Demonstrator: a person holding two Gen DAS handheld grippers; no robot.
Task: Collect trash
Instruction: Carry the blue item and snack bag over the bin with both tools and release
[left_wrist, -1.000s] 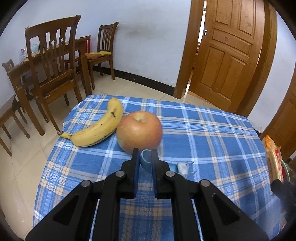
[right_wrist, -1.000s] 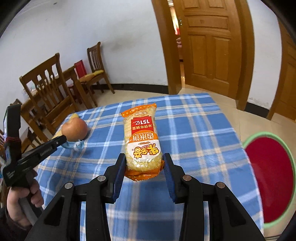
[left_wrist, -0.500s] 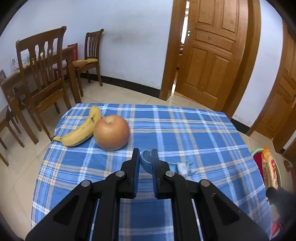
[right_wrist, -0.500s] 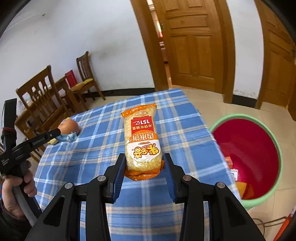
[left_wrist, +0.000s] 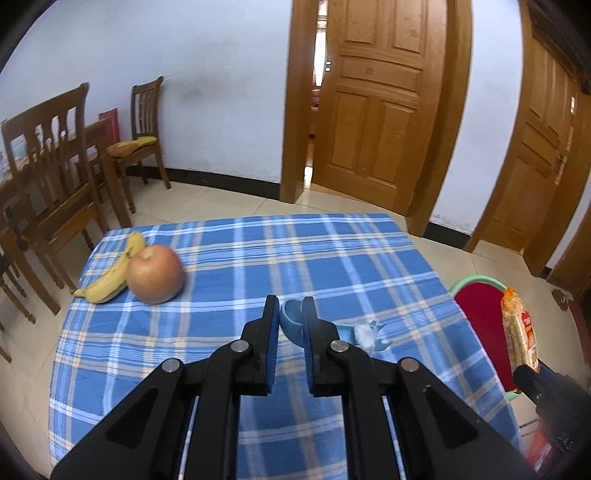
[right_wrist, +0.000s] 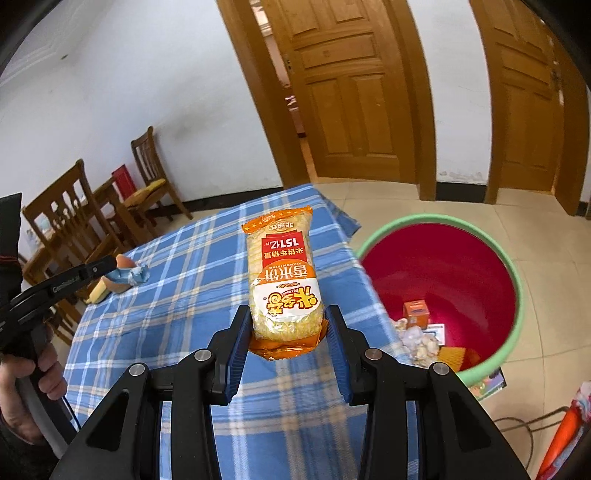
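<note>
My left gripper (left_wrist: 289, 308) is shut on a crumpled blue wrapper (left_wrist: 293, 322) with a white scrap (left_wrist: 364, 334) at its right end, held above the checked tablecloth (left_wrist: 332, 258). My right gripper (right_wrist: 286, 325) is shut on the lower end of an orange rice-cracker packet (right_wrist: 282, 273), which sticks up and away over the table's right edge. The same packet (left_wrist: 519, 328) shows at the right of the left wrist view. A red bin with a green rim (right_wrist: 443, 273) stands on the floor right of the table, with several scraps inside.
An apple (left_wrist: 155, 273) and a banana (left_wrist: 110, 277) lie at the table's far left. Wooden chairs (left_wrist: 48, 166) and another table stand beyond. Two wooden doors (left_wrist: 373, 107) line the far wall. A hand (right_wrist: 26, 391) holds the left gripper's handle. Cables and bags lie on the floor by the bin.
Both grippers have swung right with their loads still held. The red bin has come fully into the right wrist view, and the apple and banana have slid left and farther off.
</note>
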